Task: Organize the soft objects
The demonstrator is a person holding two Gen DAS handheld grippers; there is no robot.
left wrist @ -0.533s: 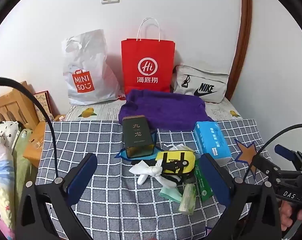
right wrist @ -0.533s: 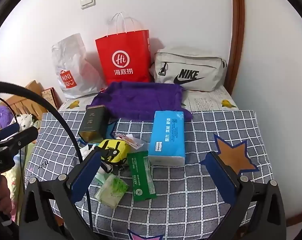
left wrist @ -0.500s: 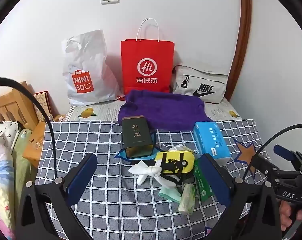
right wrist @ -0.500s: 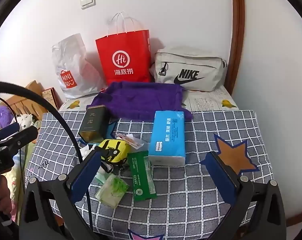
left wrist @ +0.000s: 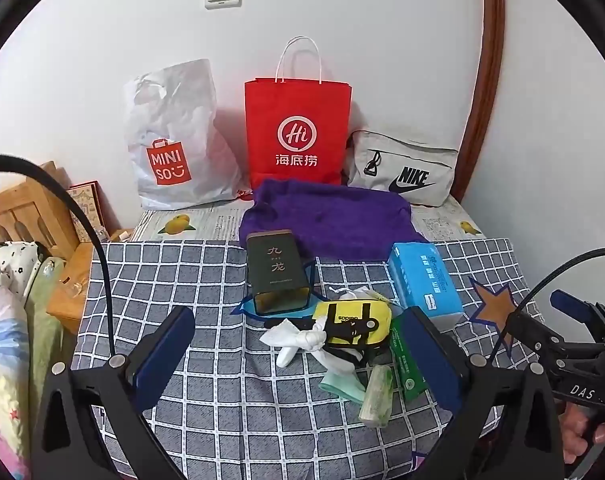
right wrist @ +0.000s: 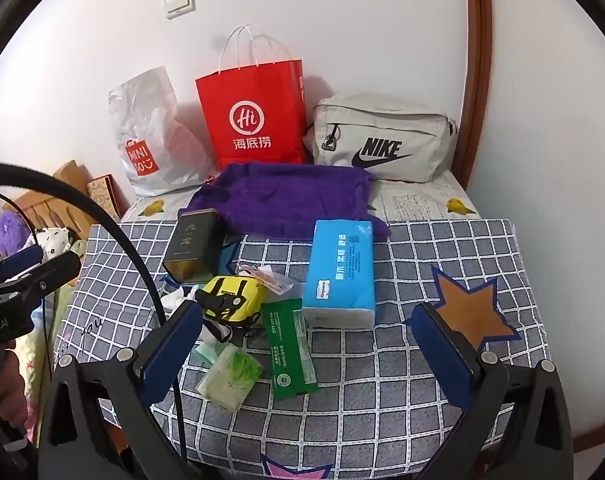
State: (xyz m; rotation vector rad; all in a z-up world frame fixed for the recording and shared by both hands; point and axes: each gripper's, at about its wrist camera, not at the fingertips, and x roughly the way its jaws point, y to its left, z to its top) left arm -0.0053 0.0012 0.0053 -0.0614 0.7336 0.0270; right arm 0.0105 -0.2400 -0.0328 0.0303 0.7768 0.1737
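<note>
On the checked cloth lie a yellow pouch, a white knotted cloth, a blue tissue pack, a green wipes pack, a small pale-green tissue pack and a dark tin. A purple towel lies behind them. My left gripper is open and empty above the near pile. My right gripper is open and empty above the green pack.
A white Miniso bag, a red paper bag and a grey Nike bag stand against the back wall. A wooden bed frame and bedding are at the left. The table's right edge meets the wall.
</note>
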